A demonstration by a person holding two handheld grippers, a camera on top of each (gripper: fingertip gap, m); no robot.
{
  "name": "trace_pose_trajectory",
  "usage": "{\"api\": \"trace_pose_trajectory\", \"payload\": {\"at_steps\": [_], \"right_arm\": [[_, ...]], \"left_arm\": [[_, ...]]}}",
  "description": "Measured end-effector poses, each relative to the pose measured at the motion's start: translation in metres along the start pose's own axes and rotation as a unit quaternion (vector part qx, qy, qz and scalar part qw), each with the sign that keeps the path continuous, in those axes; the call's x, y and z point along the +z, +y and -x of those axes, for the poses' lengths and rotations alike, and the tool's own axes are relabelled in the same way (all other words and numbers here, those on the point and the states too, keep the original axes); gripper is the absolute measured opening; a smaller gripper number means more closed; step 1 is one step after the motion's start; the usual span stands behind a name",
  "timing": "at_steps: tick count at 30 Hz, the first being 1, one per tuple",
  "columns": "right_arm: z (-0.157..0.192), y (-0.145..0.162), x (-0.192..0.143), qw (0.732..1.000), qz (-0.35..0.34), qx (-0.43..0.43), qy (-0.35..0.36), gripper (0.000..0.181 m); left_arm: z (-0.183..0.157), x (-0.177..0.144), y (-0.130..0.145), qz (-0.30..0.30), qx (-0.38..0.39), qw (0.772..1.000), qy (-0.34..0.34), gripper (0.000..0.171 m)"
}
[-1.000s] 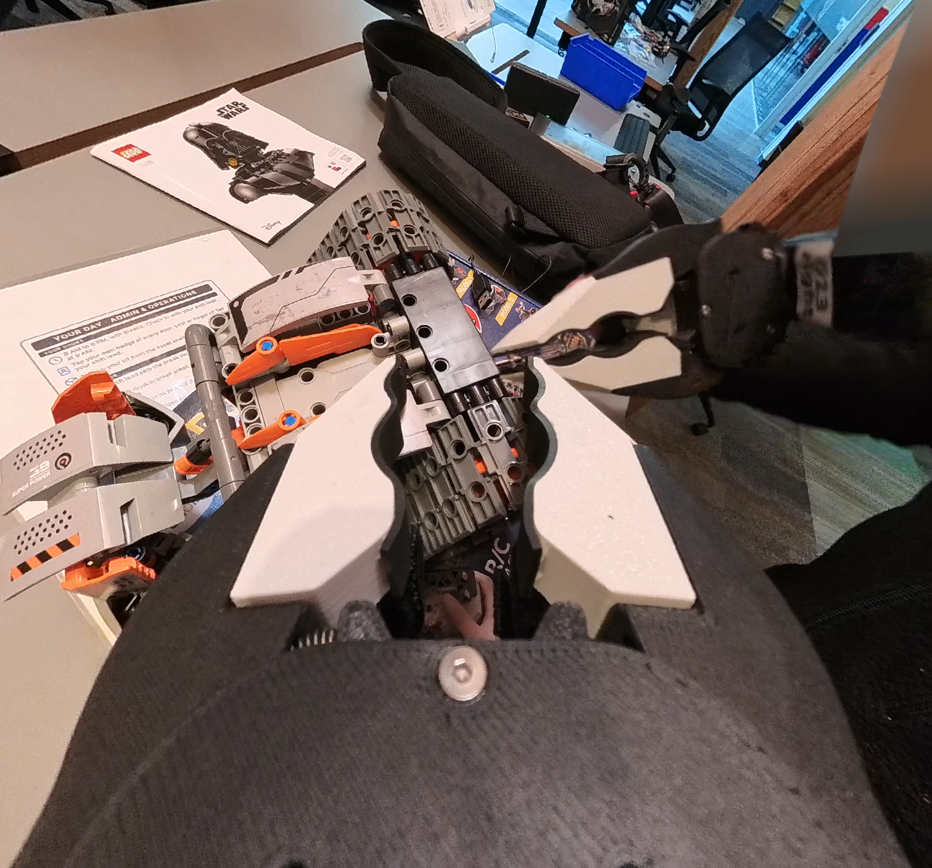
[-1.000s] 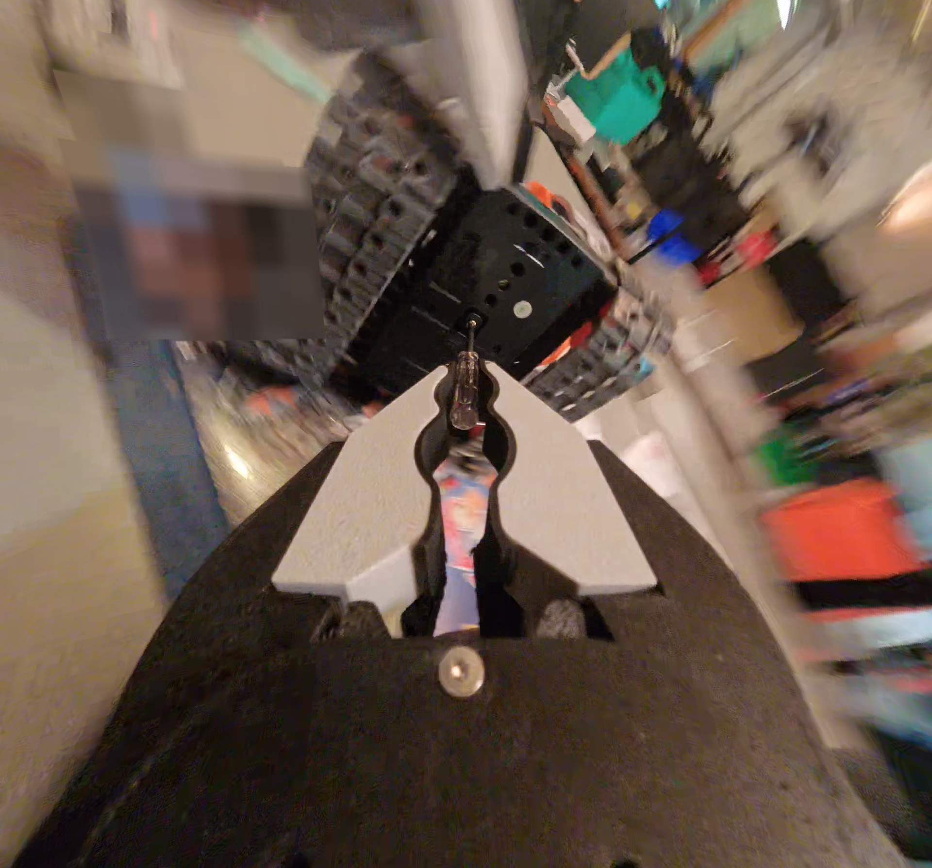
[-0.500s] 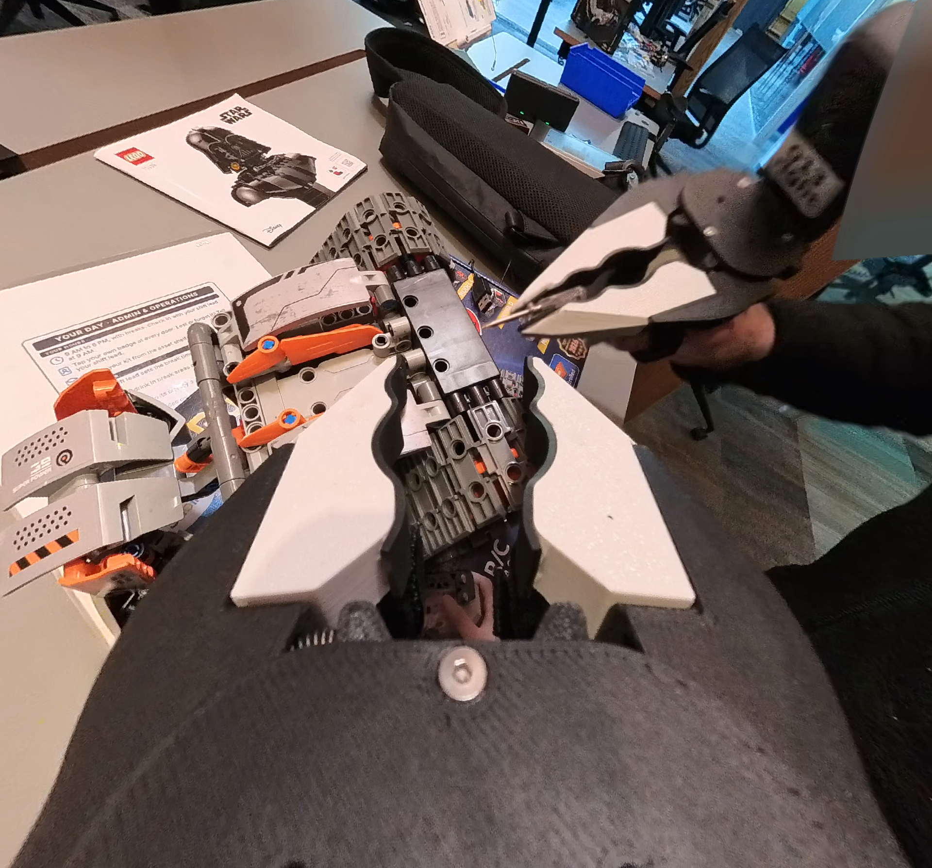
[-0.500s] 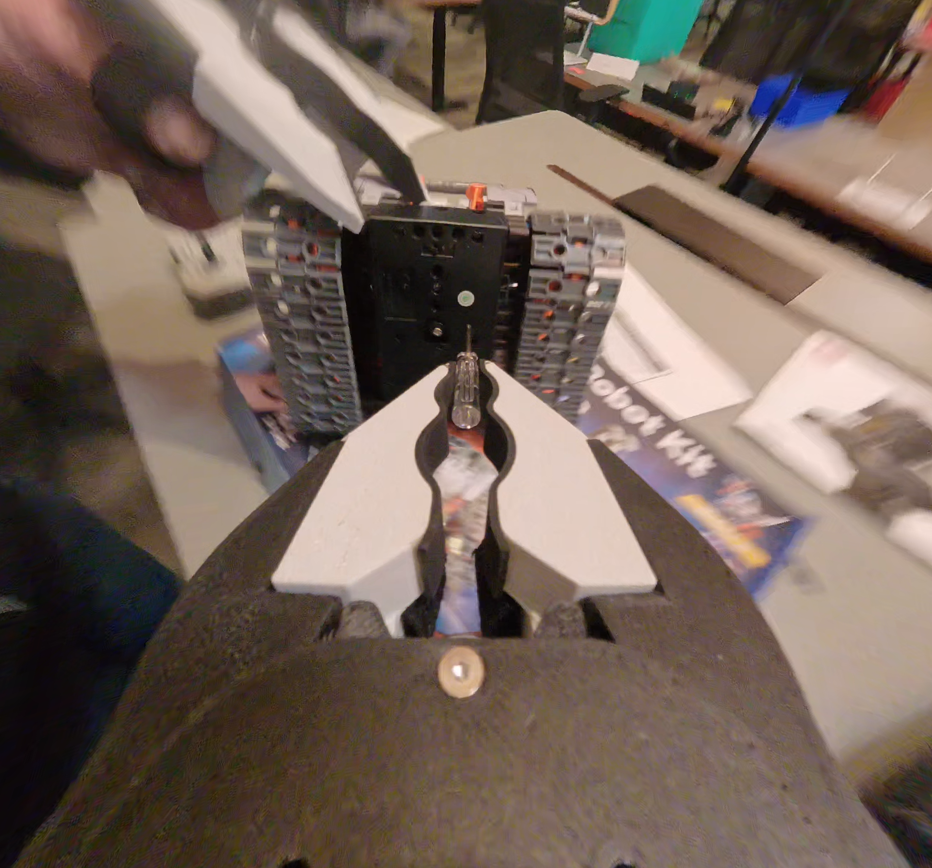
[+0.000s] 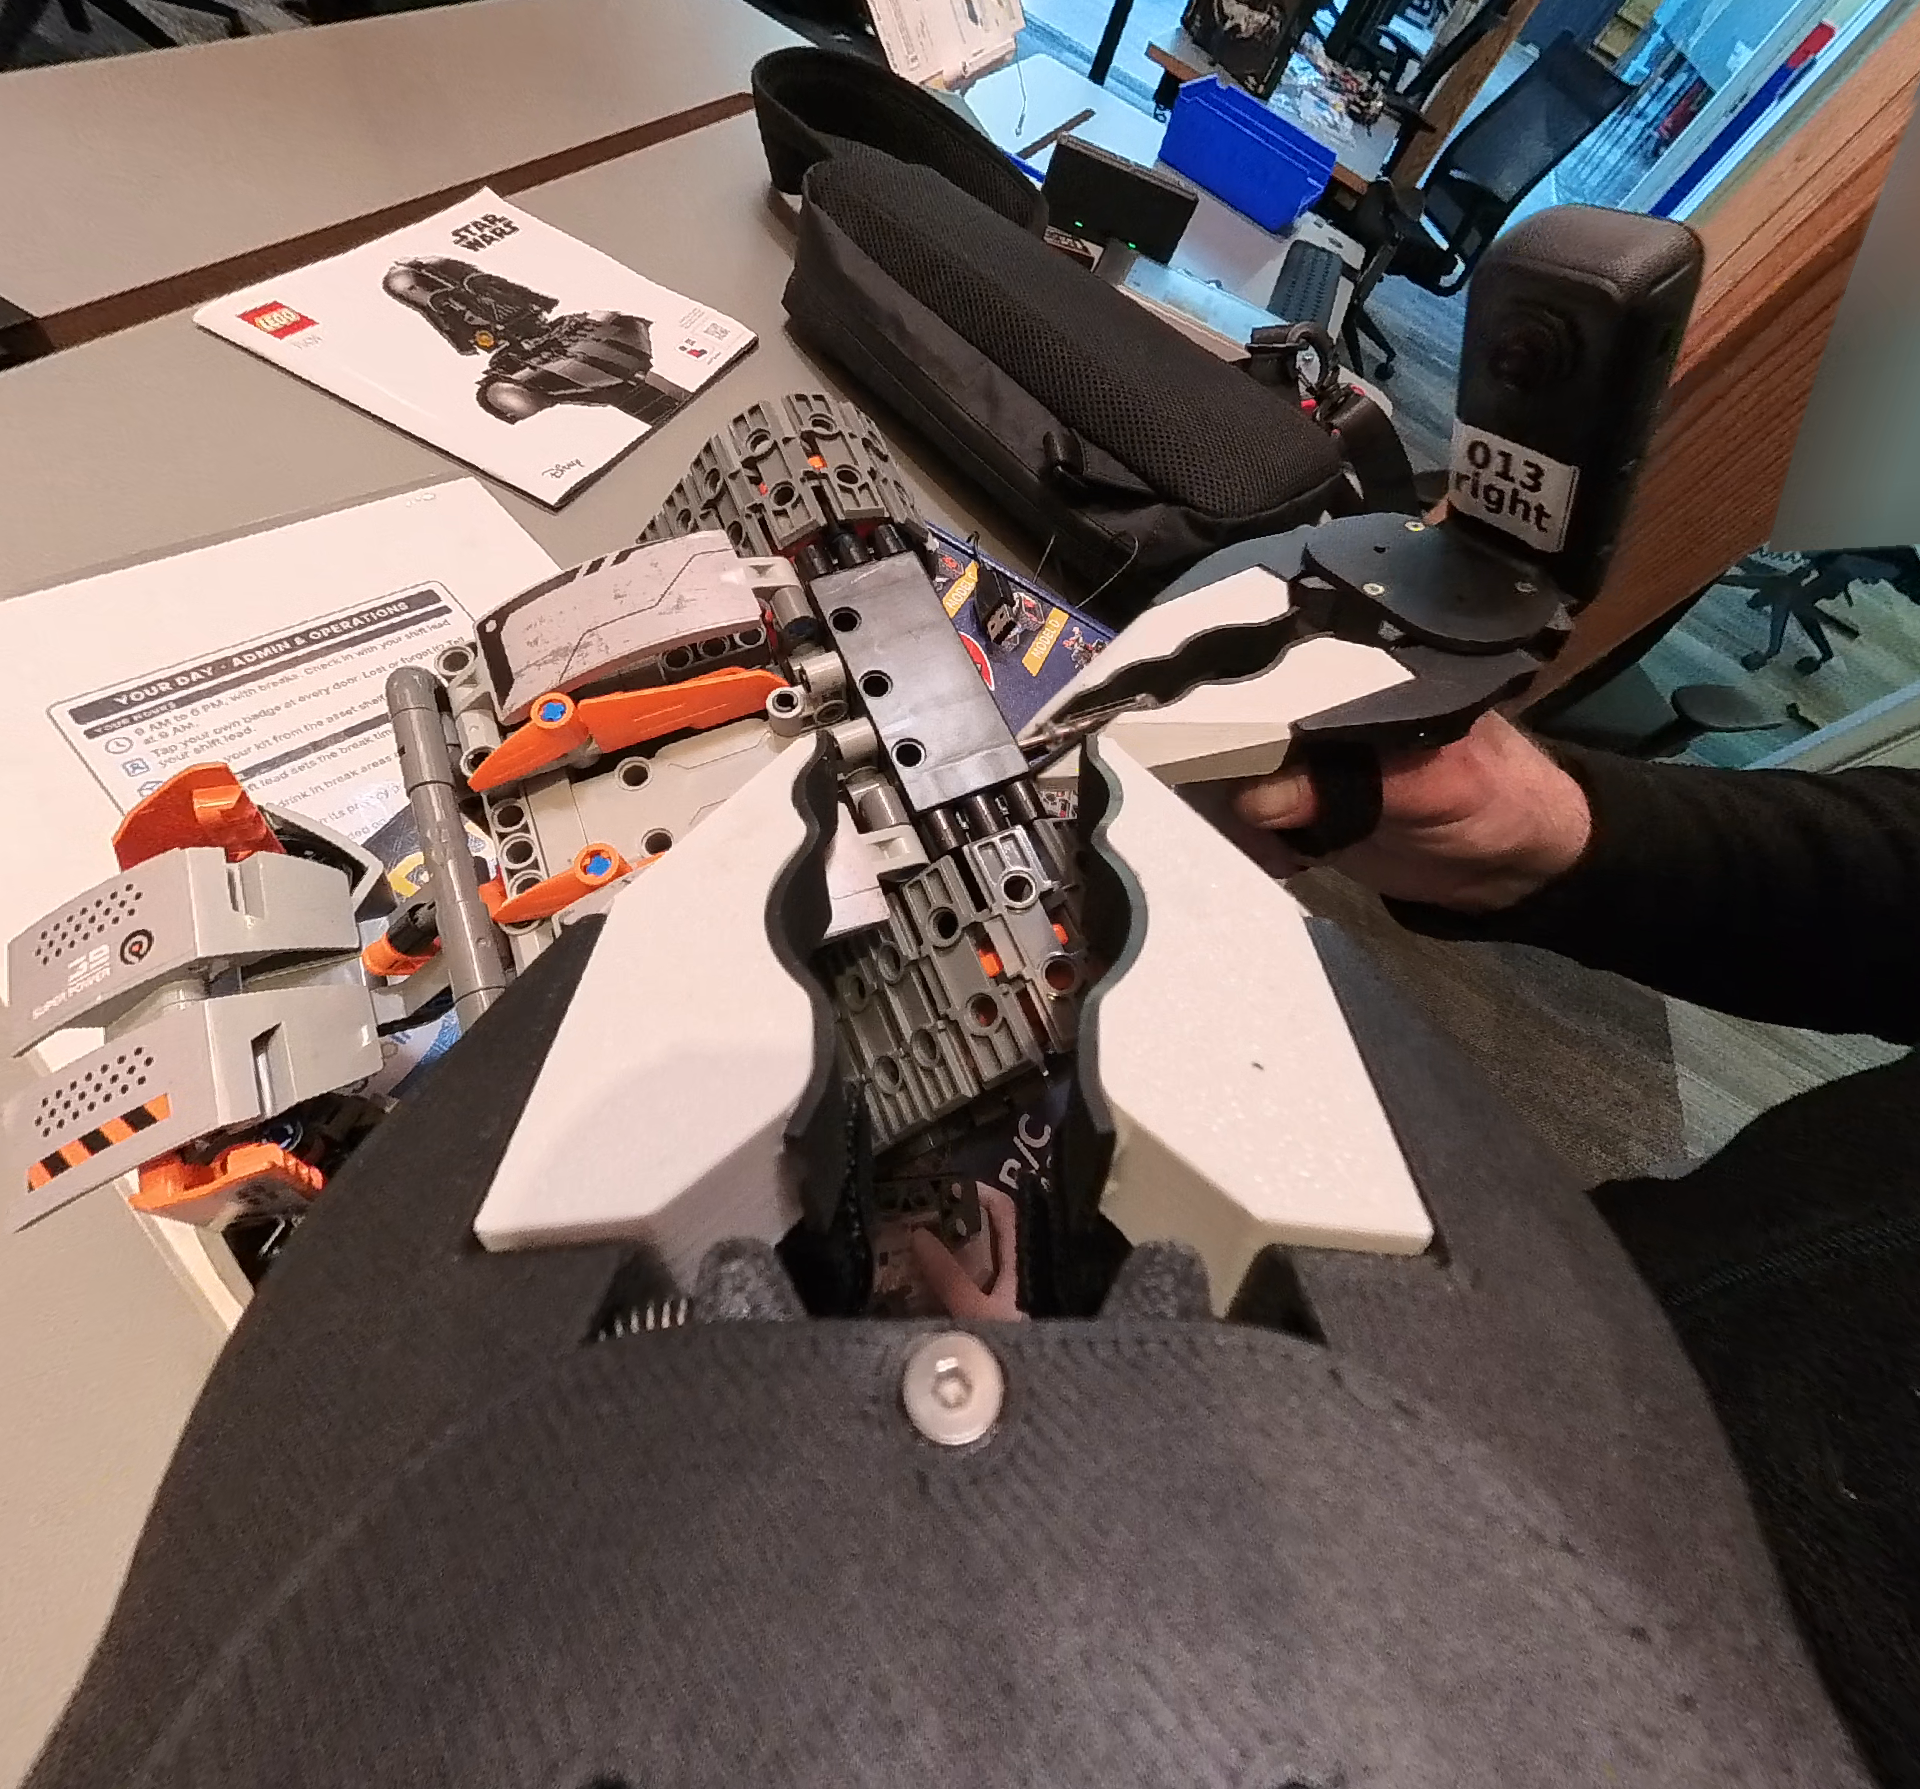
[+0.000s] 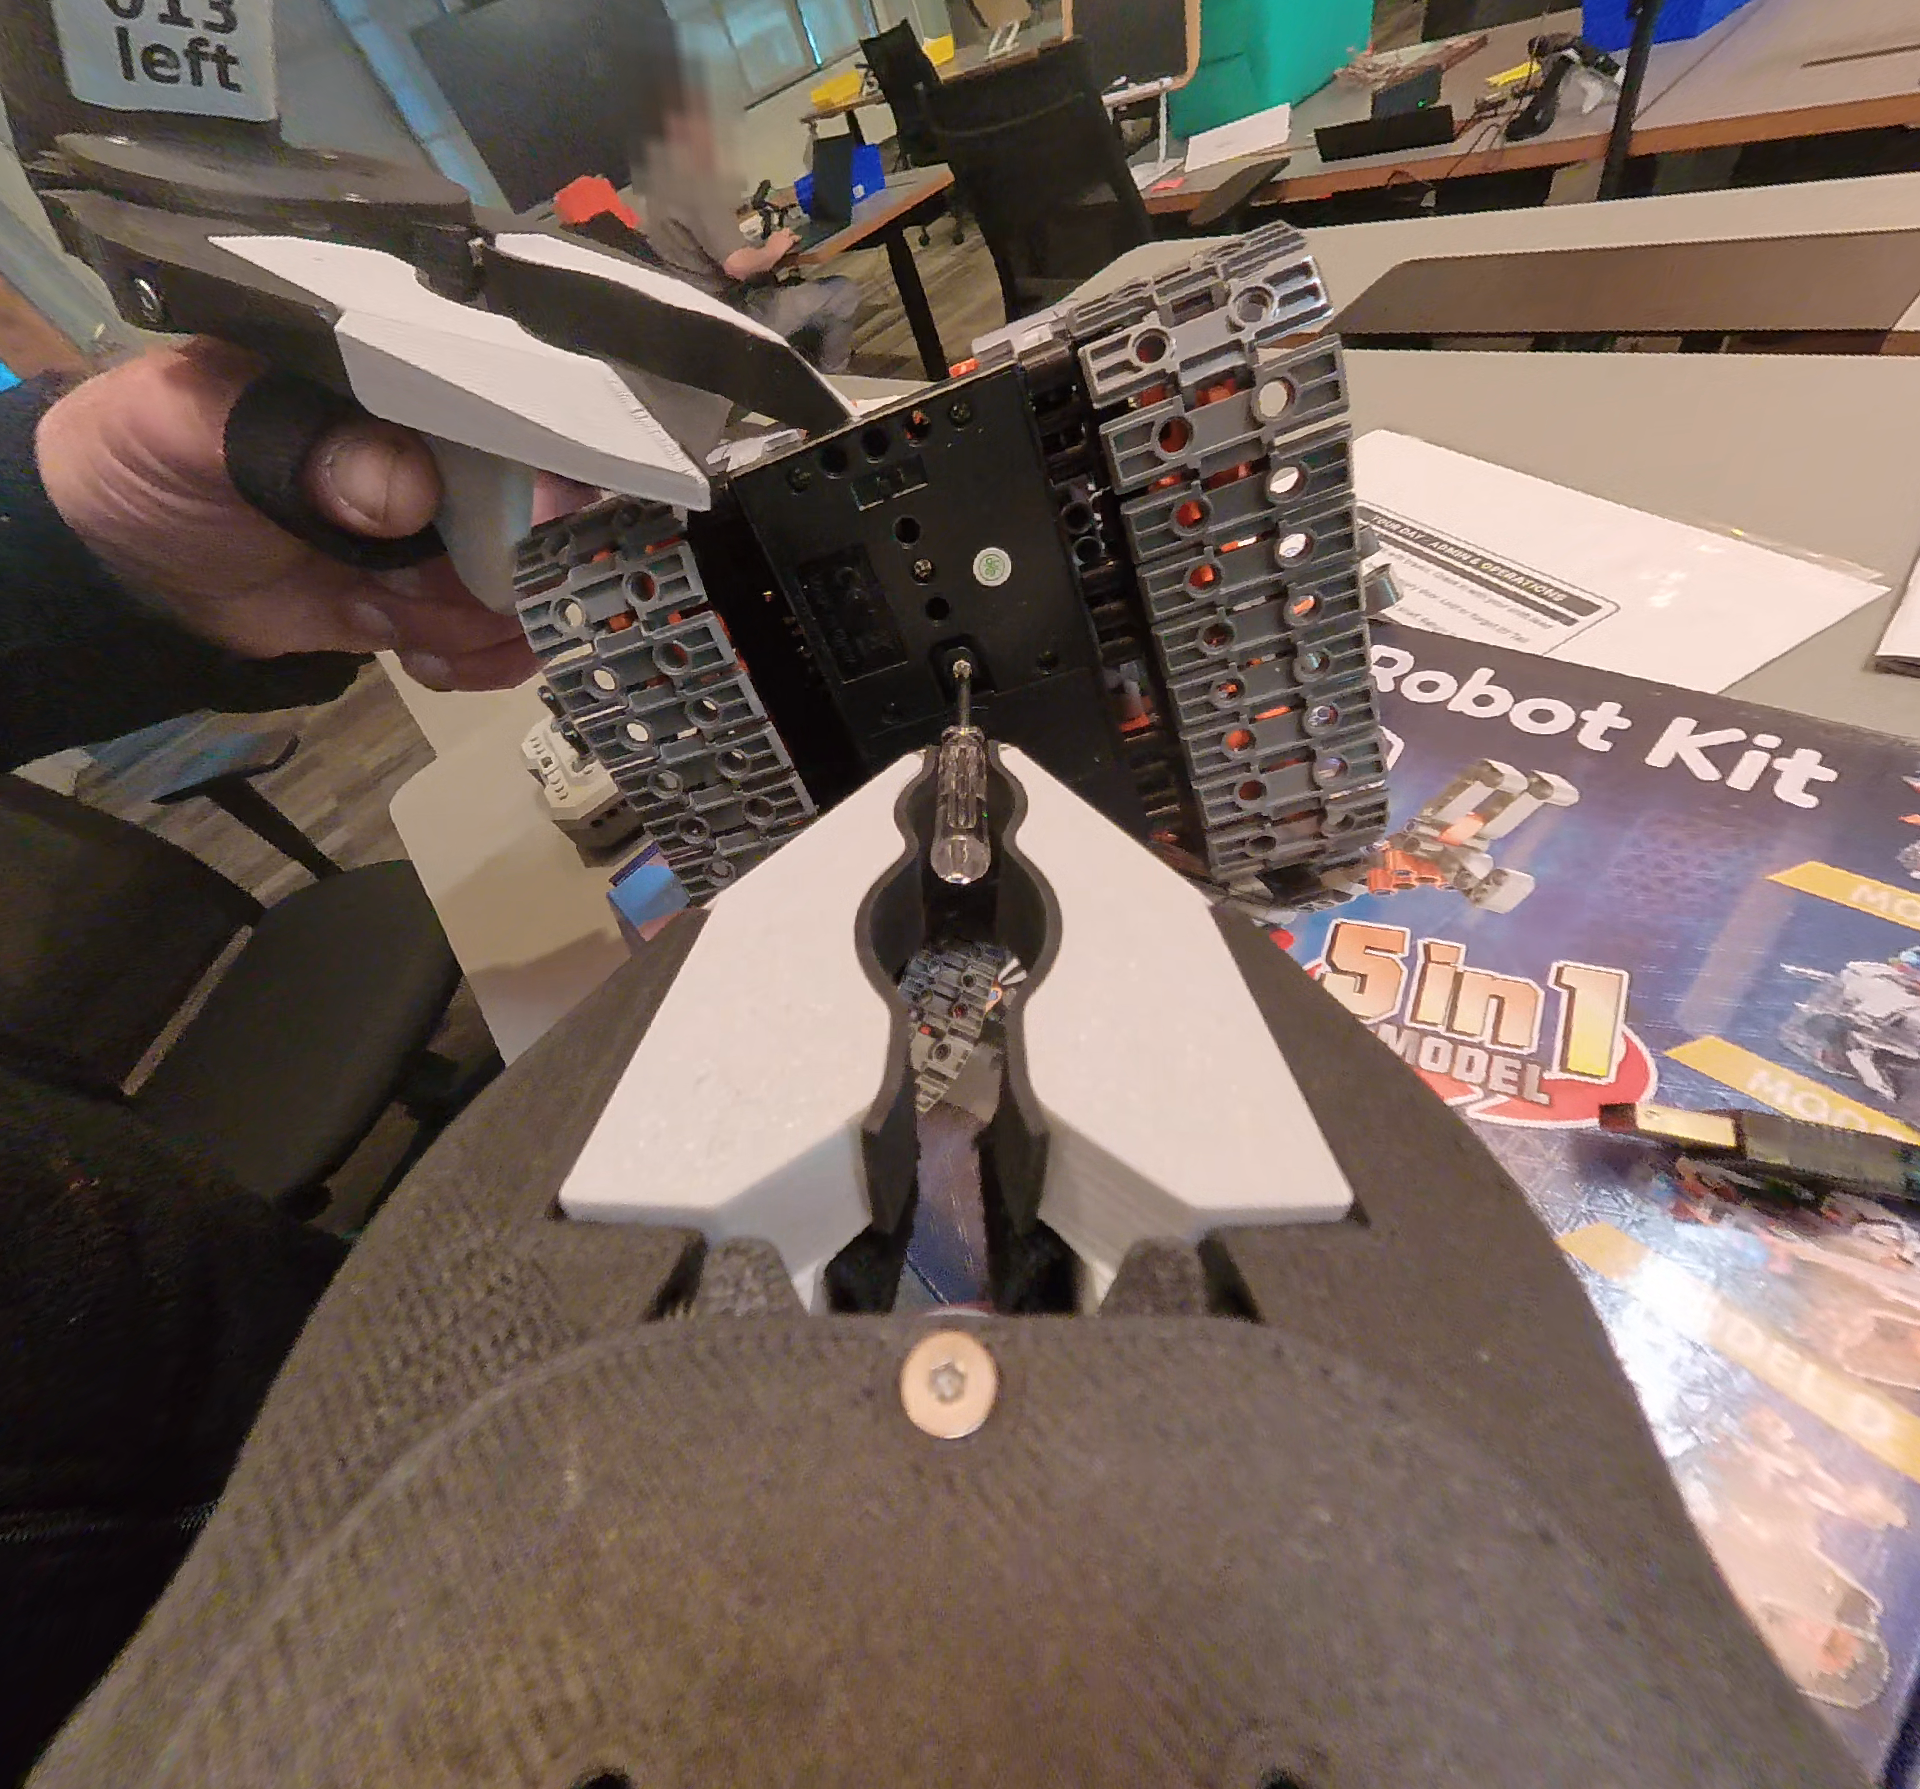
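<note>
A tracked brick-built robot model with grey treads and a black battery box is tipped up on a kit box. My left gripper is shut on its tread end and holds it tilted; it also shows in the right wrist view. My right gripper is shut on a small clear-handled screwdriver. The screwdriver's tip sits in a screw recess on the battery box's underside. In the left wrist view the right gripper points at the box's side.
The blue kit box lies under the model, with a small black part on it. A printed sheet, a booklet and a black bag lie on the grey table. A grey-and-orange model section sits left. About 7 centimeters separates my left fingertips from my right.
My right gripper has swung round with the screwdriver and come down, so the tip now sits in the battery box's screw recess. My left gripper and the model have hardly moved.
</note>
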State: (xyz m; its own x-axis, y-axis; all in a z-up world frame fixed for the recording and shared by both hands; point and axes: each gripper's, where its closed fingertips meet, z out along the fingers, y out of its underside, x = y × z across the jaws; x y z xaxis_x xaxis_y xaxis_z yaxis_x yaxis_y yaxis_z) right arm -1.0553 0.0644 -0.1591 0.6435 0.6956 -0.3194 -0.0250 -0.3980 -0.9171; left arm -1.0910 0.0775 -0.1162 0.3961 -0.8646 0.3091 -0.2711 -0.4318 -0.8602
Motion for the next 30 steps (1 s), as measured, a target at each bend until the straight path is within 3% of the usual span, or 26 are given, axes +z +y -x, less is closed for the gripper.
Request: {"api": "trace_pose_trajectory", "payload": {"at_steps": [14, 16, 18, 19, 20, 22, 23, 25, 26, 27, 29, 30], "right_arm": [[0.001, -0.001, 0.002, 0.999, 0.004, 0.041, -0.011, 0.004], [0.002, 0.0, 0.003, 1.0, 0.013, -0.003, -0.003, 0.004], [0.001, 0.0, 0.003, 0.988, 0.038, -0.148, 0.027, 0.004], [0.001, -0.001, 0.002, 0.961, 0.057, -0.265, 0.051, 0.004], [0.0, -0.002, 0.002, 0.914, 0.077, -0.391, 0.074, 0.004], [-0.001, -0.005, 0.003, 0.764, 0.107, -0.628, 0.104, 0.004], [0.0, -0.007, 0.004, 0.71, 0.111, -0.688, 0.099, 0.004], [-0.002, -0.009, 0.002, 0.664, 0.118, -0.735, 0.066, 0.004], [-0.002, -0.012, -0.002, 0.657, 0.116, -0.743, 0.049, 0.004], [-0.001, -0.023, -0.008, 0.69, 0.103, -0.715, 0.046, 0.004], [-0.006, -0.047, -0.018, 0.819, 0.08, -0.566, 0.056, 0.004], [-0.012, -0.046, -0.02, 0.866, 0.089, -0.489, 0.056, 0.004]], "left_arm": [[0.0, 0.0, 0.0, -0.002, -0.002, 1.0, -0.002, 0.043], [0.001, 0.0, 0.0, 0.0, -0.002, 1.0, -0.001, 0.043], [0.001, 0.0, 0.0, 0.001, -0.002, 1.0, 0.001, 0.043], [0.001, 0.0, 0.0, 0.002, -0.001, 1.0, 0.001, 0.044], [0.001, 0.0, 0.001, 0.002, -0.001, 1.0, 0.0, 0.043], [0.002, -0.001, 0.001, 0.003, -0.001, 1.0, -0.002, 0.043], [0.003, -0.001, 0.001, 0.005, 0.0, 1.0, -0.003, 0.044], [0.002, -0.002, 0.001, 0.007, 0.005, 1.0, -0.004, 0.043], [0.002, -0.002, 0.001, 0.006, 0.006, 1.0, -0.006, 0.043], [0.002, -0.002, 0.0, 0.004, 0.003, 1.0, -0.006, 0.043], [0.002, -0.002, 0.0, -0.002, -0.003, 1.0, -0.003, 0.043], [0.002, -0.002, 0.0, -0.004, -0.003, 1.0, -0.003, 0.043]]}}
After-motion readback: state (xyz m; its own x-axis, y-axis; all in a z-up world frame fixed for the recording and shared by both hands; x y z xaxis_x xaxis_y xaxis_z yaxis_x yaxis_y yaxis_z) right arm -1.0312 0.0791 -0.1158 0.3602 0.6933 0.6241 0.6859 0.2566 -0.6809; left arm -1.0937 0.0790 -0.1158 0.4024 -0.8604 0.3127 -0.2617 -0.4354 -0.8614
